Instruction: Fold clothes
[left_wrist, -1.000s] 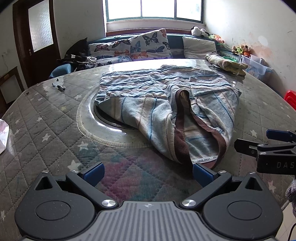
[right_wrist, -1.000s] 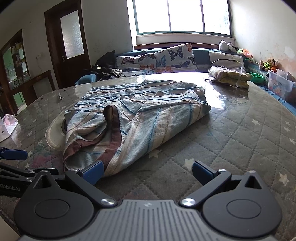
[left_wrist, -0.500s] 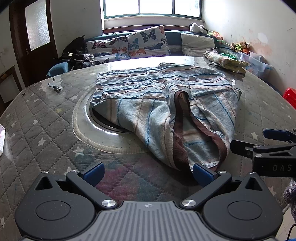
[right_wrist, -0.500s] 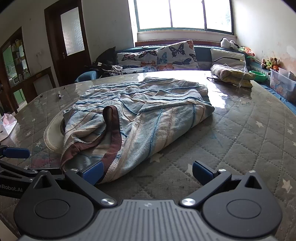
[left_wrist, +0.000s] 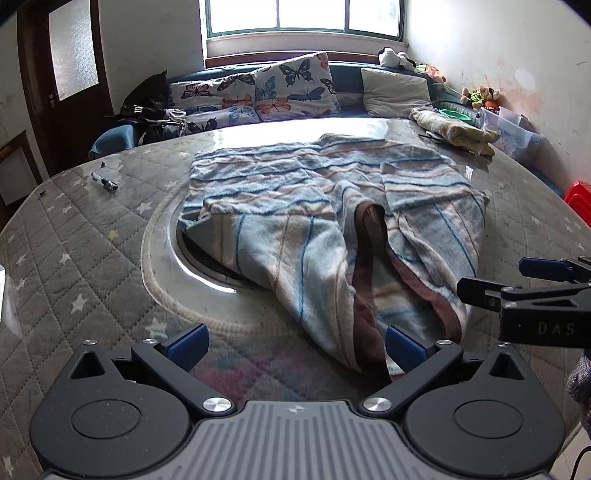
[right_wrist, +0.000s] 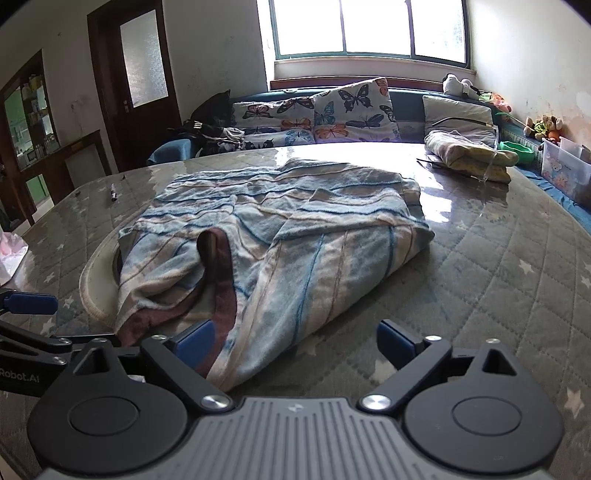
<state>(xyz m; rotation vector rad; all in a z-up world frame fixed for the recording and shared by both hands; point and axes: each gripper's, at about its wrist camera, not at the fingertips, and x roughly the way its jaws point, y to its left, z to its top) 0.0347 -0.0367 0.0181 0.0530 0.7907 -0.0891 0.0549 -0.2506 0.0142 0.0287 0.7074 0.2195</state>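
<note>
Now both tools hover spread near the striped garment (left_wrist: 332, 229) on the desk (left_wrist: 74, 258): left tool (left_wrist: 295, 341) empty; right tool (right_wrist: 295, 338), just narrowing slightly, perhaps touching its hem.

A striped blue and cream blanket (right_wrist: 280, 236) with a brown border lies rumpled and partly folded on the round tabletop (right_wrist: 498, 266), which has a grey quilted, star-patterned cover under a glossy sheet. The right tool (right_wrist: 293, 341) is low over the tabletop's near edge; its jaws have just been closing a little yet stand wide apart, with the blanket's near corner reaching in between them beside the left blue pad, not pressed. The left tool (right_wrist: 26, 321) shows at the left edge. A folded yellowish cloth (right_wrist: 469, 155) lies at the far right of the tabletop, a small pen-like object (right_wrist: 113, 192) at the far left. Butterfly cushions (right_wrist: 332, 114) line a sofa under the window (right_wrist: 365, 29).
</note>
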